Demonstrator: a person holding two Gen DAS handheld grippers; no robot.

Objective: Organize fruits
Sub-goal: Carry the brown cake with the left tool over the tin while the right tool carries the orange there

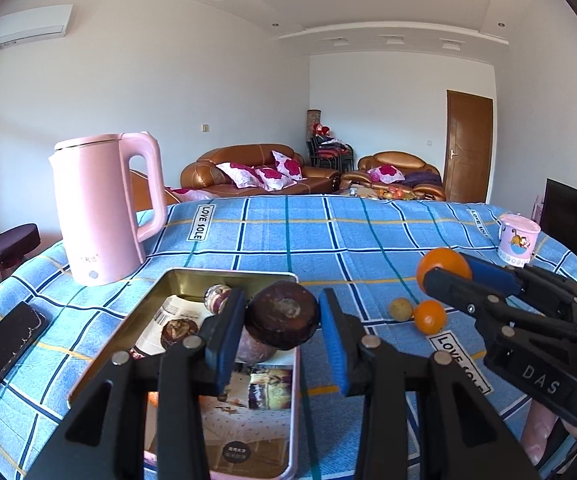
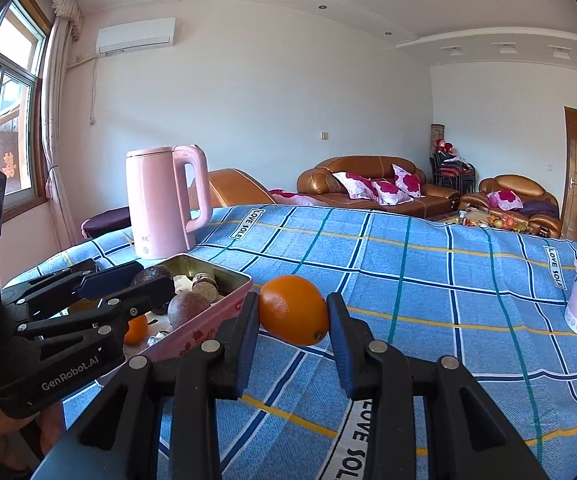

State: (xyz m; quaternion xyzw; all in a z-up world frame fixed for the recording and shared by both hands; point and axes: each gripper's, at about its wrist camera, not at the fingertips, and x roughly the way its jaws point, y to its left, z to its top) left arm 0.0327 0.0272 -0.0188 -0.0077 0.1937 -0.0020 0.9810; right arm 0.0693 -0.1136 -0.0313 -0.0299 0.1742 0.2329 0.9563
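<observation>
Above the pink tin (image 1: 294, 400) on the blue checked cloth (image 1: 288, 236), the left gripper (image 1: 282, 316) is clamped on a dark brown fruit (image 1: 282, 314); beside it, the right gripper (image 2: 293, 314) grips an orange (image 2: 293, 314) above the cloth, while two small fruits (image 1: 418, 312) lie on it

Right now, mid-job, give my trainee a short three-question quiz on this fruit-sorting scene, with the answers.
1. True or false: the left gripper is shut on a dark brown round fruit.
2. What does the right gripper hold? A) a pink cup B) a bright orange citrus fruit C) a phone
3. Which fruits lie loose on the blue checked tablecloth in the left wrist view?

Key
1. True; it hangs over the open rectangular metal tin.
2. B.
3. A small orange and a small yellowish round fruit, side by side.
</observation>
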